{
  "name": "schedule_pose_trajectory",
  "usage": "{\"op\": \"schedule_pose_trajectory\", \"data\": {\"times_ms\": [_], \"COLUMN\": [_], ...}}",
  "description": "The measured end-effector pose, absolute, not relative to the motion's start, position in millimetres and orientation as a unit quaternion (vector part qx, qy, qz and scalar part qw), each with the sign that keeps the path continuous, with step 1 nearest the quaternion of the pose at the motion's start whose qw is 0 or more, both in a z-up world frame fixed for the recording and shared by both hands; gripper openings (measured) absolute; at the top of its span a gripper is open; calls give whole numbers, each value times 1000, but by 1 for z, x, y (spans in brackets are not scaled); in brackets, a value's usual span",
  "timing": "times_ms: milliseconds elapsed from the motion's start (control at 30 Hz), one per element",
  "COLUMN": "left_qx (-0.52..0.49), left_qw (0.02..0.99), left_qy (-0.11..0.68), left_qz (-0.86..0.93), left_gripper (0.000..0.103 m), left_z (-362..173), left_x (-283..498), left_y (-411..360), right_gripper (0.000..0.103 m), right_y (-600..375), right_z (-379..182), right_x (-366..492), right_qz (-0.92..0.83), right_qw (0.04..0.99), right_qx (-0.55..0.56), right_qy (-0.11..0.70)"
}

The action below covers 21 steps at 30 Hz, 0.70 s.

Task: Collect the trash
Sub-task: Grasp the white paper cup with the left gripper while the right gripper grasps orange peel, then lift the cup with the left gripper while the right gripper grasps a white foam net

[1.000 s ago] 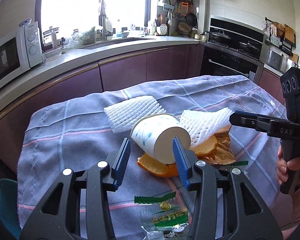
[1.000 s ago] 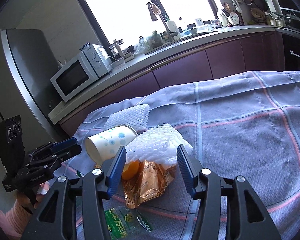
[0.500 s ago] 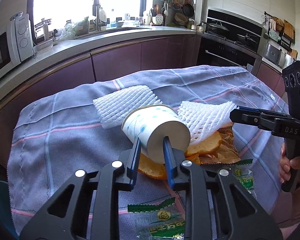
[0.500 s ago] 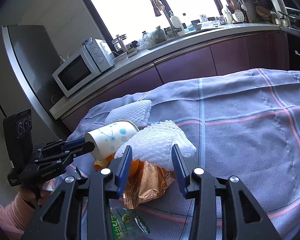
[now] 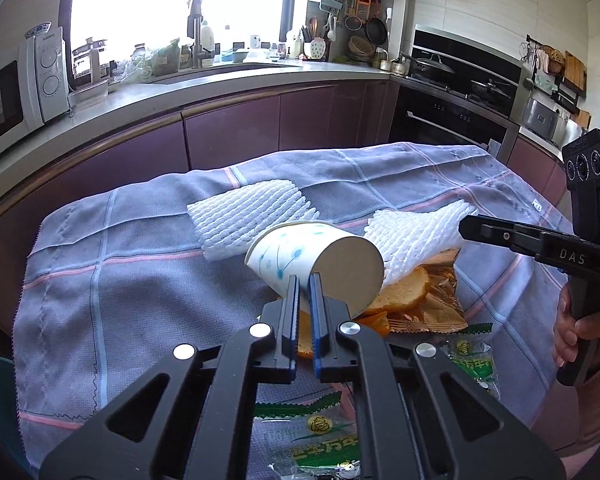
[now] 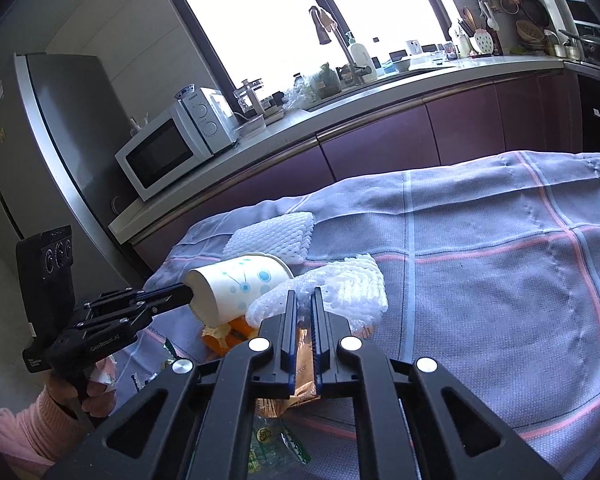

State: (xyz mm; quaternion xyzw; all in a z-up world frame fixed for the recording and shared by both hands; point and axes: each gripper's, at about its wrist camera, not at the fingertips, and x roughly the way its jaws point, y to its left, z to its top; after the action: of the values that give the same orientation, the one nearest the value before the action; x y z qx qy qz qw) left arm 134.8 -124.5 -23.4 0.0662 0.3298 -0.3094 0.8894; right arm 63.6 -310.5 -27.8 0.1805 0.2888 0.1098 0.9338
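A white paper cup [image 5: 284, 256] with blue dots lies on its side on the trash pile. My left gripper [image 5: 303, 280] is closing tight on the rim of its base, one finger on the wall and one on the bottom. The right wrist view shows the left gripper [image 6: 186, 292] meeting the cup [image 6: 240, 284] at that edge. My right gripper [image 6: 301, 296] is closing on a corner of the white foam net [image 6: 351, 288]. From the left wrist, the right gripper [image 5: 461, 227] has the foam net [image 5: 411, 236] pinched at its tip. Orange peel [image 5: 403, 294] and a brown wrapper [image 5: 439, 304] lie under them.
A second foam net [image 5: 252, 216] lies behind the cup on the blue checked cloth [image 5: 120, 280]. Green-printed clear wrappers [image 5: 319, 436] lie near the front edge. Behind the table run purple cabinets, a counter with a microwave [image 6: 160, 156], and an oven at the right.
Both grippers went from wide open to closed: the left onto the cup's base rim, the right onto the foam net's corner. Neither hand shifted much.
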Motion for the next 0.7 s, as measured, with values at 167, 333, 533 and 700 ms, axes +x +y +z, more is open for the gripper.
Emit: {"op": "schedule_pose_trajectory", "data": {"times_ms": [167, 333, 533, 700], "left_qx": [54, 42, 30, 21], "left_qw": [900, 910, 921, 930], "left_qy": [308, 290, 272, 260], "left_qz": [-303, -293, -276, -257], "left_gripper": [5, 5, 5, 5], "left_z": [-9, 7, 23, 34], "left_x": [125, 115, 101, 91], "left_y": [-111, -93, -64, -35], "right_gripper": [5, 5, 5, 5], "right_y": [-308, -302, -286, -263], "right_z": [-16, -6, 3, 11], "right_x": [59, 55, 56, 61], "right_qz": [119, 129, 151, 177], "right_qw": [937, 939, 939, 937], "right_qx": [185, 183, 175, 166], "right_qy": [271, 260, 254, 251]}}
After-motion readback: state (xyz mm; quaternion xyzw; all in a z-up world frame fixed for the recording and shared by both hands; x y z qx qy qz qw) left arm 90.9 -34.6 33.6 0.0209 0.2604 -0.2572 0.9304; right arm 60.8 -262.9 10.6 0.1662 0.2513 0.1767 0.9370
